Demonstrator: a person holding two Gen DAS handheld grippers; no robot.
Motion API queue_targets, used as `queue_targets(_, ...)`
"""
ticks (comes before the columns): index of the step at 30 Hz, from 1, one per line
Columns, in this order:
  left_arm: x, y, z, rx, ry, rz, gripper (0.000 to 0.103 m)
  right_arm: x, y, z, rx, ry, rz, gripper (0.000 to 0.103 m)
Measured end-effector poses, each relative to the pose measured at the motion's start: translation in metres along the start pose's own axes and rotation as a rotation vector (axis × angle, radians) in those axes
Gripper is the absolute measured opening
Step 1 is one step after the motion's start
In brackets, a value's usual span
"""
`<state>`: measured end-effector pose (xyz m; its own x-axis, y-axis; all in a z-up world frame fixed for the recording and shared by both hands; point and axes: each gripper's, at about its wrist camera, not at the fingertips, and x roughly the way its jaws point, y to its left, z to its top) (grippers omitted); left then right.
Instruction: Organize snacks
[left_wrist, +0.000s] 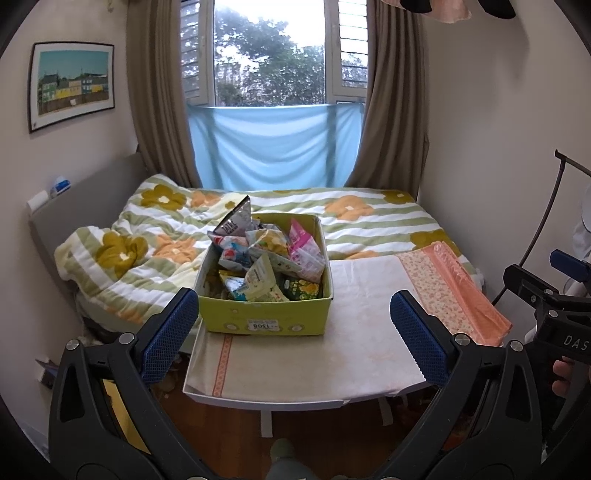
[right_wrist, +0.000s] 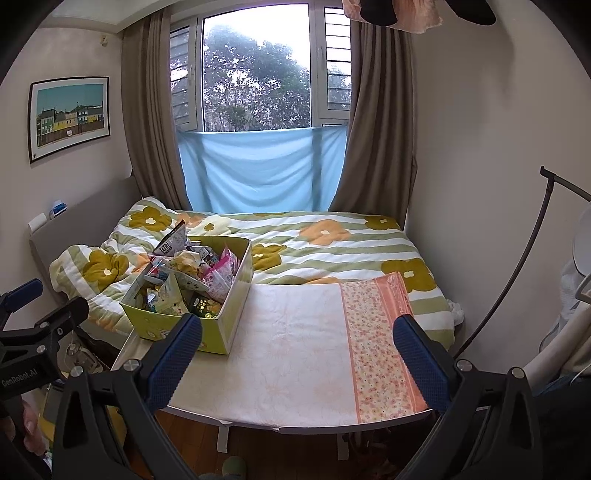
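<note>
We see a green box (left_wrist: 266, 317) standing on the left part of a small table (left_wrist: 362, 354), which is draped in a pale cloth (right_wrist: 295, 350) with an orange flowered band along its right side. The box is open on top and heaped with snacks (left_wrist: 269, 258) – crinkled packets in pink, yellow, green and white, one grey pouch (left_wrist: 236, 218) poking up above the rim at the back left.

Our left gripper (left_wrist: 295, 339) hangs in front of the table with its jaws spread wide and nothing between them; the box sits just past its left pad. Our right gripper (right_wrist: 299, 354) is likewise wide open and empty, held over the near edge of the table, with the box beyond its left pad.

Behind the table lies a bed (right_wrist: 332, 243) under a flowered, striped quilt – beyond that a window (left_wrist: 269, 55) with brown curtains and a blue sheet (left_wrist: 273, 147) hung below it.
</note>
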<state>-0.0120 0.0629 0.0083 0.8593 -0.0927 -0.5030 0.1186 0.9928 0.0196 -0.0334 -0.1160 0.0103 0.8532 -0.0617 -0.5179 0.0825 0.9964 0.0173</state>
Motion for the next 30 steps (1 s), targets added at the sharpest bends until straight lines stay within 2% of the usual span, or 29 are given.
queue_targets(30,-0.005,0.011,-0.001,-0.007,-0.018,0.016,0.103,0.002,-0.001,0.0,0.01,0.015,0.006,0.103)
